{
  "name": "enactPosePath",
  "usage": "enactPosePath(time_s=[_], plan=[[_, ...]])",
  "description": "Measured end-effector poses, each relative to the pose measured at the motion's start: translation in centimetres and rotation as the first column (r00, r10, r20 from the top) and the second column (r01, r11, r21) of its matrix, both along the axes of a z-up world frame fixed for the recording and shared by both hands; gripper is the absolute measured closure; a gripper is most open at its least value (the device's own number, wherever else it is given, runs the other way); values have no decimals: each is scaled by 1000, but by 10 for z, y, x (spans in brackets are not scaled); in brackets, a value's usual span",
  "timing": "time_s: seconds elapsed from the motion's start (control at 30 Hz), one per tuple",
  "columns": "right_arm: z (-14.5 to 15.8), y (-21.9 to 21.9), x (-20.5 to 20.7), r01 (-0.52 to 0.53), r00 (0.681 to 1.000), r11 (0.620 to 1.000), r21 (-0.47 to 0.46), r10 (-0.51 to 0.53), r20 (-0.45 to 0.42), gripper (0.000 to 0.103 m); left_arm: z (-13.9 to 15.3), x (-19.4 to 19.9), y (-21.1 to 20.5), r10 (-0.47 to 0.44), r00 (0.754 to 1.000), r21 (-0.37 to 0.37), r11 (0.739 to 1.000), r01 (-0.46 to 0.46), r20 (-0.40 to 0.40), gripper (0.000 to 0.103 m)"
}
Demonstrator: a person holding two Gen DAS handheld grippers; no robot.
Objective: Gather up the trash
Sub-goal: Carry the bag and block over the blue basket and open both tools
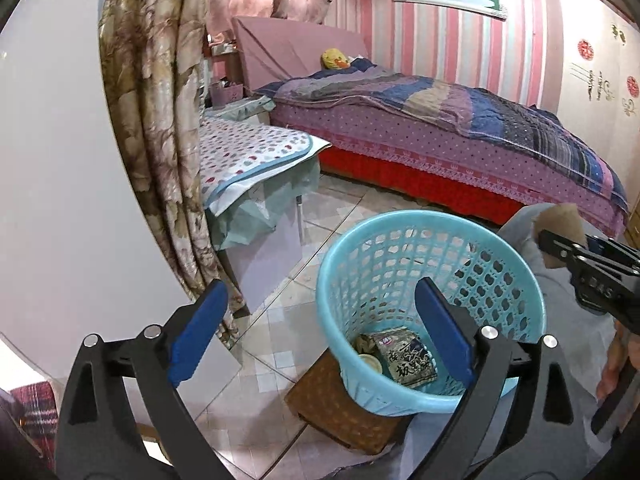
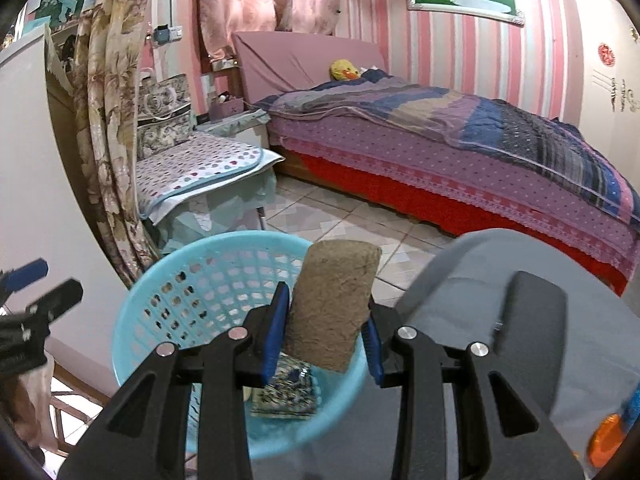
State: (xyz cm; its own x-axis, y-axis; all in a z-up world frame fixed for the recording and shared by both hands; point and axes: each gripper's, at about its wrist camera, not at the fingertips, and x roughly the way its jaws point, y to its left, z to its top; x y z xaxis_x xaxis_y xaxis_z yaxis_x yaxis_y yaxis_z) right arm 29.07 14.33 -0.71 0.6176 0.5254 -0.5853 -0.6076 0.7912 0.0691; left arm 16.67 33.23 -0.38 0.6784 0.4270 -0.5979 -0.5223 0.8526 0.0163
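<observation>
The right tongs [image 2: 327, 330] pinch a brown, rough-textured cardboard tube [image 2: 334, 304], the trash now in hand, low on its body with most of its length standing up above the blue pads. It hangs over the light-blue plastic waste basket [image 2: 168, 276], whose mouth lies below and slightly to the left of the tube in the right wrist view. The left tongs [image 1: 320, 336] are spread wide with nothing between them, poised over the same basket [image 1: 400, 224], where a printed snack wrapper [image 1: 408, 356] and a small round lid or cup already lie on the bottom.

The main risk is a drop that misses. The tube looks nearer the basket's right-hand rim than its middle, so if the right tongs let go here it could strike the rim and tip out onto the tiled floor [image 2: 340, 216] or roll onto the grey surface [image 2: 460, 280] just beside it. Held so low and tilted, it may also swing as the pads release, landing end-on and bouncing.

A second hazard is the basket itself: it seems to sit on a woven brown stool or box [image 1: 336, 404], overhanging its edge, and it is light. A knock from either tongs could push it off or tip it, spilling what is already collected. The two tongs are also close together over one opening and could collide.
</observation>
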Motion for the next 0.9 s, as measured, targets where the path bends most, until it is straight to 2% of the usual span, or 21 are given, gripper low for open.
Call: enactPosePath(time_s=[0.1,0.17,0.2,0.23,0.3,0.43,0.5,0.7,0.9], plan=[[-6,14,0,-17,1000,1000,-7,17,-5,66,0,-3,1,10,1000,3,1000,-10,2,11],[-9,18,1,-17,1000,1000,-8,17,-9,57,1,-5,2,12,1000,3,1000,-12,7,11],[-11,20,2,-23,1000,1000,-4,23,-21,47,2,-6,3,14,1000,3,1000,-14,8,11],[-11,21,2,-26,999,1000,-4,26,-22,42,3,-7,3,16,1000,5,1000,-16,8,11],[-12,21,2,-28,999,1000,-12,28,-19,41,6,-9,3,20,1000,10,1000,-20,12,11],[-8,13,-3,-21,1000,1000,-14,21,-7,25,14,-14,0,25,999,14,1000,-25,27,10],[-3,4,-8,-16,1000,1000,-12,16,13,21,18,-15,-3,26,999,15,1000,-27,35,7],[16,-30,-27,1,997,1000,-20,0,73,15,30,-13,-25,2,999,27,1000,-4,45,6],[36,-105,-42,99,991,995,8,-100,91,13,41,-7,-52,-35,997,25,999,34,63,6]])
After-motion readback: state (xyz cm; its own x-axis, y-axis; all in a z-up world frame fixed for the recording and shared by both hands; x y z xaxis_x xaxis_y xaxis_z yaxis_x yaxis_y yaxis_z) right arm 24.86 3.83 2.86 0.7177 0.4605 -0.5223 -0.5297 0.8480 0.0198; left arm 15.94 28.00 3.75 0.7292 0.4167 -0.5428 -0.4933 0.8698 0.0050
